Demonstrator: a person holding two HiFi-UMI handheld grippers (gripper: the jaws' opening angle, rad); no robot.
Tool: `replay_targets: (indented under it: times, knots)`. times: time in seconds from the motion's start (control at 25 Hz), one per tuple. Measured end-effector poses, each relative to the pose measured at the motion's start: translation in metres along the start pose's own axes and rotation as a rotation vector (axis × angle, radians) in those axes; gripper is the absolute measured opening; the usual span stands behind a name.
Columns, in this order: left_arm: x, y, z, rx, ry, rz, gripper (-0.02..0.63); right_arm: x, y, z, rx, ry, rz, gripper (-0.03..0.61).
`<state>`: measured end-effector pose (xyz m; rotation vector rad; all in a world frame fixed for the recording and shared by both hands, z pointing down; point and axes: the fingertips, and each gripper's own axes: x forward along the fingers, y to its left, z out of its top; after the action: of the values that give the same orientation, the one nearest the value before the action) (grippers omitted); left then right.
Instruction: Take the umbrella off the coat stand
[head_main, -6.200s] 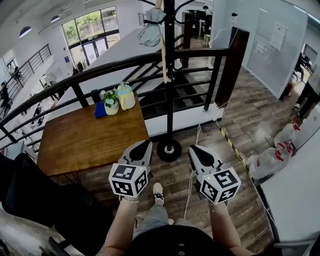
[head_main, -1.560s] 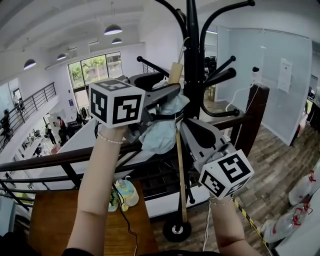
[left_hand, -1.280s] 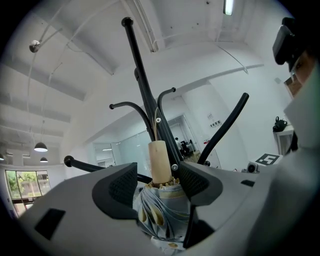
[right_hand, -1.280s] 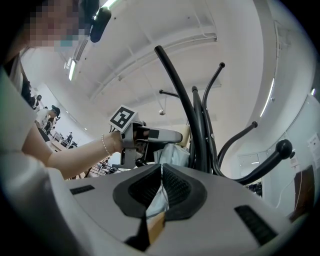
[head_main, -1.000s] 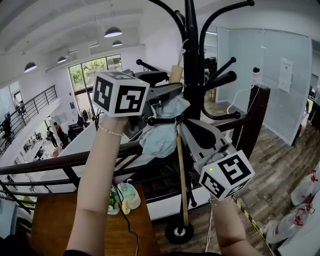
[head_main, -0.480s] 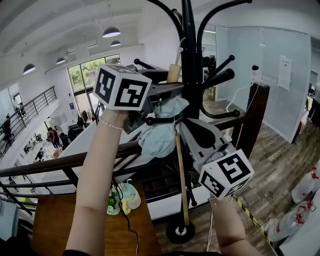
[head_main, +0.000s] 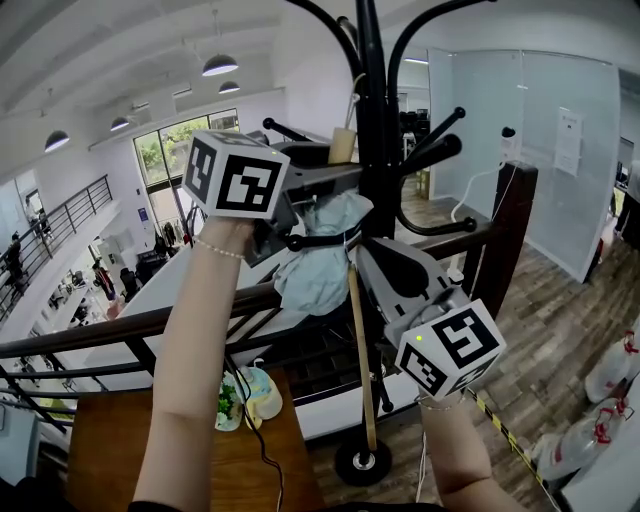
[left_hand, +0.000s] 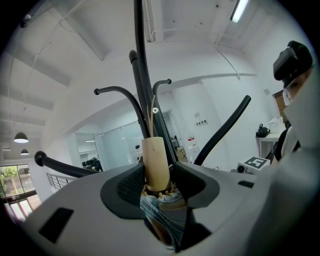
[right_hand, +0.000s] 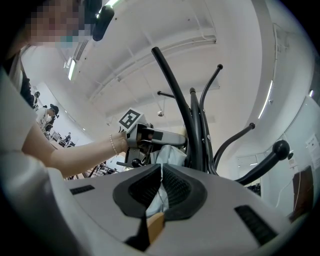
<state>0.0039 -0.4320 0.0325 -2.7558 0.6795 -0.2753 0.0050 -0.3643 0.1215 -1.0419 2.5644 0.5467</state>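
Pale blue cloth, furled round a light wooden shaft: the folded umbrella (head_main: 318, 255) hangs against the pole of the black metal coat stand (head_main: 372, 120), slung by a thin cord (left_hand: 148, 102) from somewhere among the upper hooks; which one I cannot tell. The left gripper (head_main: 335, 182) is raised level at the umbrella's top. Its jaws are closing on the round wooden cap (left_hand: 155, 162), which stands between the pads and looks to touch them. The right gripper (head_main: 372, 258), lower and tilted upward, has its jaws clamped together on the cloth and shaft. I judge this to be the securing step, with lifting not begun. Next, both hands should raise the umbrella until the cord slackens, then bring it clear of the hooks.
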Motion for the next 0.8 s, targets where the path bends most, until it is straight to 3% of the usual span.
replay_targets:
  times: [0.4,0.8]
  knots:
    - [-0.009,0.003,0.006,-0.017,-0.064,0.027,0.155,0.0,-0.003,-0.001,0.002,-0.005,-0.001,0.032]
    - [-0.026,0.012,0.022,0.04,-0.128,0.127,0.155,0.001,0.001,0.003,-0.005,-0.015,0.001,0.032]
